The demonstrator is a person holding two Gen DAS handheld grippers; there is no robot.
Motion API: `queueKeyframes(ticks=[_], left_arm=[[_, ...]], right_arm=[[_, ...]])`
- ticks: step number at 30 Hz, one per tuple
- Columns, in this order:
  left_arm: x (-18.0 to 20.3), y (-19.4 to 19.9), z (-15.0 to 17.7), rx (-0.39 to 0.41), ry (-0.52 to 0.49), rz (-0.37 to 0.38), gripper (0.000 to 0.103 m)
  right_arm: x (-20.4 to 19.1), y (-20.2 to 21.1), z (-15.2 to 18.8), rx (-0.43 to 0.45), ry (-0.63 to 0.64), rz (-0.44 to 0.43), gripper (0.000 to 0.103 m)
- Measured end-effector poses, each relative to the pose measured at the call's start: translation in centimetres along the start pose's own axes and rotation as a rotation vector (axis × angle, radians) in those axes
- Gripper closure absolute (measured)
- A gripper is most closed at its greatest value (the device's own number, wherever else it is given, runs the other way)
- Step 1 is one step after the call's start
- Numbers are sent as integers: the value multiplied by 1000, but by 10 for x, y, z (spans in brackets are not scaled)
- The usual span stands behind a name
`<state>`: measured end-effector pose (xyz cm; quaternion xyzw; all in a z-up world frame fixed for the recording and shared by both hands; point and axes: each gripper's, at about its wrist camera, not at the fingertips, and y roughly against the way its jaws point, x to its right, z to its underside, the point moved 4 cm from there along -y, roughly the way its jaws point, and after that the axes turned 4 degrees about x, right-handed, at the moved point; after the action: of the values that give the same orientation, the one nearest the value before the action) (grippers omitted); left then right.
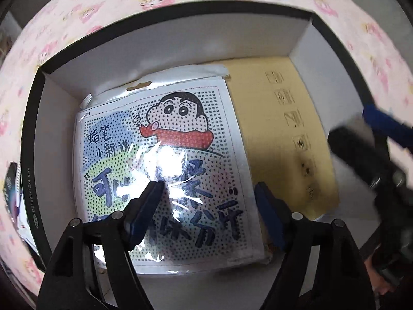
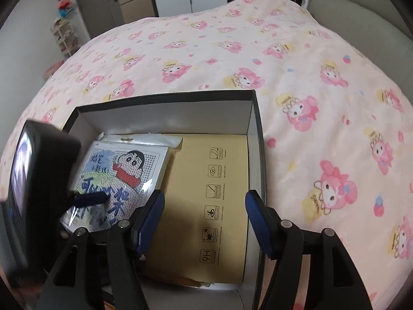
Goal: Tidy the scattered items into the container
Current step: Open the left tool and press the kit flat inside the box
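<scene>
Blue-padded fingers of the left gripper (image 1: 209,188) stand apart with nothing between them, hanging over the cartoon craft kit (image 1: 165,170), a plastic-wrapped packet lying flat in the left half of the box (image 1: 33,129). Beside it, the right gripper (image 2: 204,201) also holds its fingers spread and empty above the tan flat packet (image 2: 206,193) that fills the box's right half. Around the black, white-lined box stretches a bed under a pink cartoon-print blanket (image 2: 309,103).
</scene>
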<state>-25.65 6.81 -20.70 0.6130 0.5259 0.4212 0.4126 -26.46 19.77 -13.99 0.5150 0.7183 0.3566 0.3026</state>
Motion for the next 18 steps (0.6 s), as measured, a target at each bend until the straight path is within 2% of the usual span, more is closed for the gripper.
queueKeyframes(ticks=[3,12,15,18], left_arm=[[0,5,-1,10,-24,31,37],[-21,22,5,39,-12,134,38],[-34,32,4,55,26,193,38],[-41,41,0,66,56,239,39]], right_arm=[[0,-3,1,-15,-15,-27,40],[5,-4,-1,-26,-78,-69,41],[2,-2,-5,-8,-41,-43,40],[-8,-8,-2,-27,28,-11,40]])
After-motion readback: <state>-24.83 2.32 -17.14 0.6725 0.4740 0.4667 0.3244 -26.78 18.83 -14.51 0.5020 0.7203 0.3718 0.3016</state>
